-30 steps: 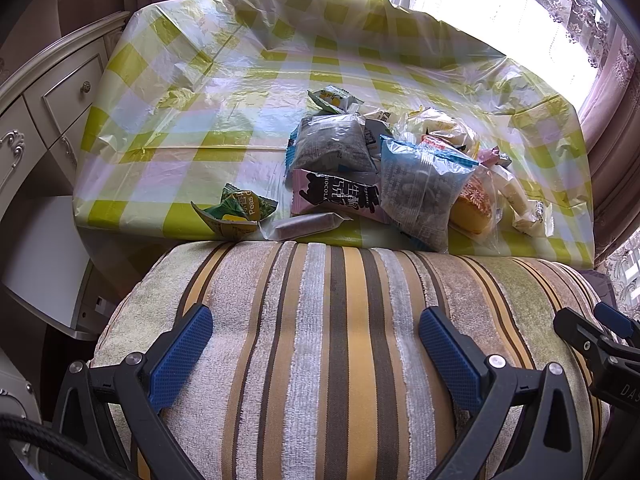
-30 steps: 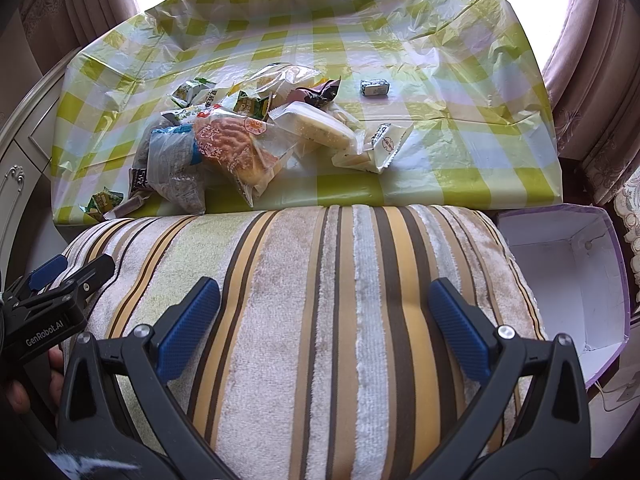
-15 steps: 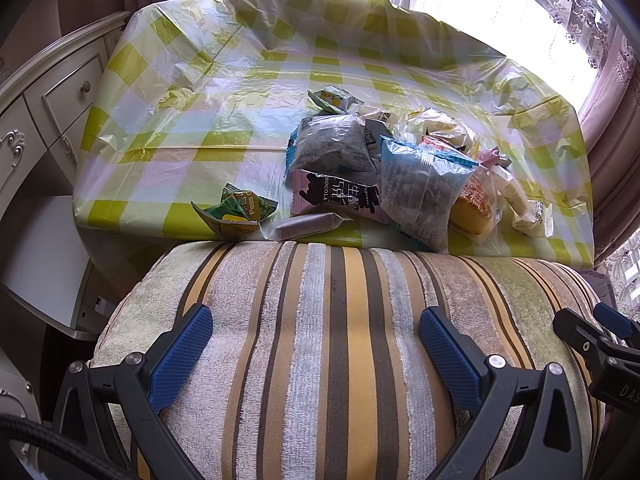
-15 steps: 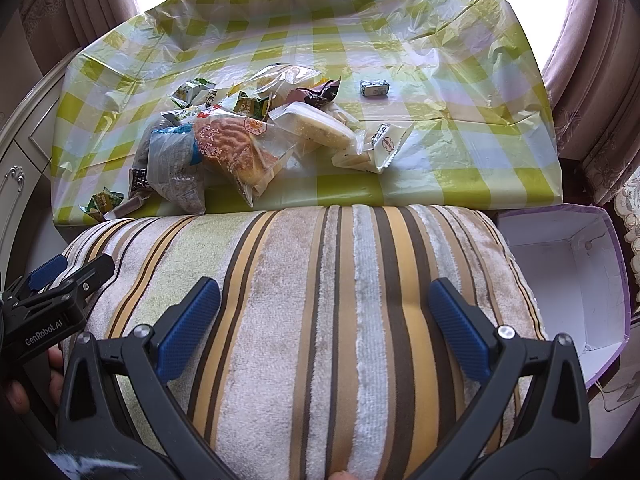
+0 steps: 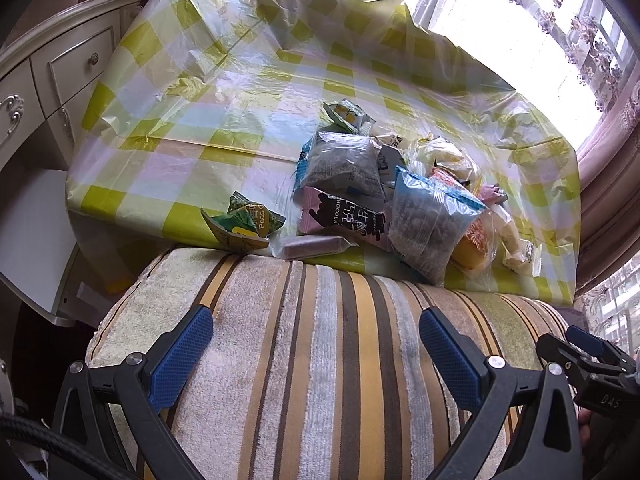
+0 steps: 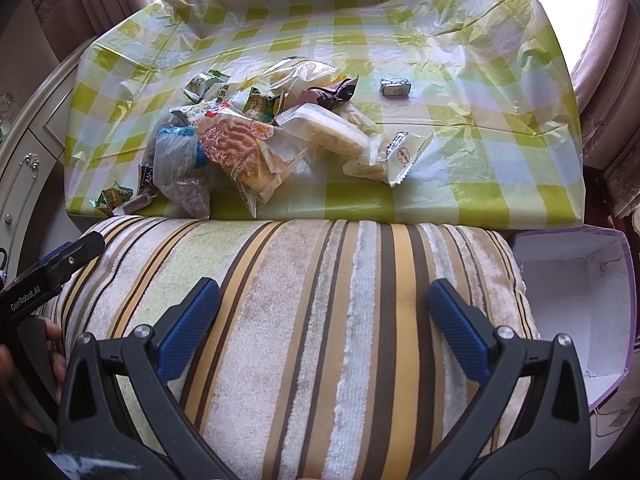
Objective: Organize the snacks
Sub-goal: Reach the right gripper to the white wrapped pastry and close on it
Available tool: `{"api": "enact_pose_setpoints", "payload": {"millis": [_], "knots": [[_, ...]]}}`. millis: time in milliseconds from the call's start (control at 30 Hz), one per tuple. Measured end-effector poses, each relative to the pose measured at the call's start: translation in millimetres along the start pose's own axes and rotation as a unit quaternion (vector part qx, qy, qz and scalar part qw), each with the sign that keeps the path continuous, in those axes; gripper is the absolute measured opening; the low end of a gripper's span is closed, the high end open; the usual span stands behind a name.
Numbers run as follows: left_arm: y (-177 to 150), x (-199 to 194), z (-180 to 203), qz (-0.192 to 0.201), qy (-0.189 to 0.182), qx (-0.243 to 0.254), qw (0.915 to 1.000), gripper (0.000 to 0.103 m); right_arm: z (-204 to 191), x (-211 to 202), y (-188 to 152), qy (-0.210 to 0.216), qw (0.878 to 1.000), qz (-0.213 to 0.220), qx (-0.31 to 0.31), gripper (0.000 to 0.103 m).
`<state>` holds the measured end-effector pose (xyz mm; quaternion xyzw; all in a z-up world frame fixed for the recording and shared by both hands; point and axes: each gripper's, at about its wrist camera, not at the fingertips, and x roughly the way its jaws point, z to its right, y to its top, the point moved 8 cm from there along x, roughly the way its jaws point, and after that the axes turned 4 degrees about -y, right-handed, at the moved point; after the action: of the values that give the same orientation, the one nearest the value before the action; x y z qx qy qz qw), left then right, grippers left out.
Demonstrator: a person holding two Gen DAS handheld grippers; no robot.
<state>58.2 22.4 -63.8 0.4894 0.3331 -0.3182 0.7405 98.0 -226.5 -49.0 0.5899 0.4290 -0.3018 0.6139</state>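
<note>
A heap of snack packets [image 5: 384,188] lies on a table under a yellow-green checked cloth [image 5: 224,112]; the same heap shows in the right wrist view [image 6: 256,136]. It holds a blue-trimmed bag [image 5: 428,220], a pink chocolate packet [image 5: 344,216], a green pea packet [image 5: 244,222], a bread pack [image 6: 244,152] and a small lone sweet [image 6: 395,88]. My left gripper [image 5: 316,344] is open and empty above a striped cushion [image 5: 328,360]. My right gripper [image 6: 324,320] is open and empty above the same cushion [image 6: 304,320], well short of the snacks.
An open white-lined purple box [image 6: 572,304] stands to the right of the cushion. A white drawer cabinet [image 5: 52,80] stands left of the table. Curtains [image 5: 612,184] hang at the right. The other gripper shows at each view's edge [image 5: 592,364] [image 6: 48,272].
</note>
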Motion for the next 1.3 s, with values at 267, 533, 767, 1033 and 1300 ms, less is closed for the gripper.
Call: {"api": "enact_pose_setpoints", "payload": {"millis": [267, 533, 767, 1033, 1300], "knots": [[21.0, 4.3, -39.8, 0.011, -0.009, -0.100, 0.9949, 0.098, 25.0, 13.7, 26.8, 0.026, 0.996, 0.000, 0.084, 0.103], [44.2, 28.0, -62.7, -0.004, 0.018, -0.127, 0.9917, 0.078, 46.8, 30.7, 51.4, 0.027, 0.991, 0.011, 0.131, 0.100], [51.0, 58.5, -68.1, -0.047, 0.026, -0.117, 0.9916, 0.044, 61.6, 47.6, 63.7, 0.036, 0.985, 0.006, 0.170, 0.090], [59.4, 63.8, -55.8, -0.036, 0.036, -0.085, 0.9951, 0.038, 80.6, 63.3, 72.6, 0.042, 0.973, 0.008, 0.227, 0.068], [72.0, 51.8, -34.1, 0.012, 0.058, -0.038, 0.9975, 0.038, 80.3, 80.5, 77.3, 0.057, 0.970, -0.005, 0.237, 0.040]]}}
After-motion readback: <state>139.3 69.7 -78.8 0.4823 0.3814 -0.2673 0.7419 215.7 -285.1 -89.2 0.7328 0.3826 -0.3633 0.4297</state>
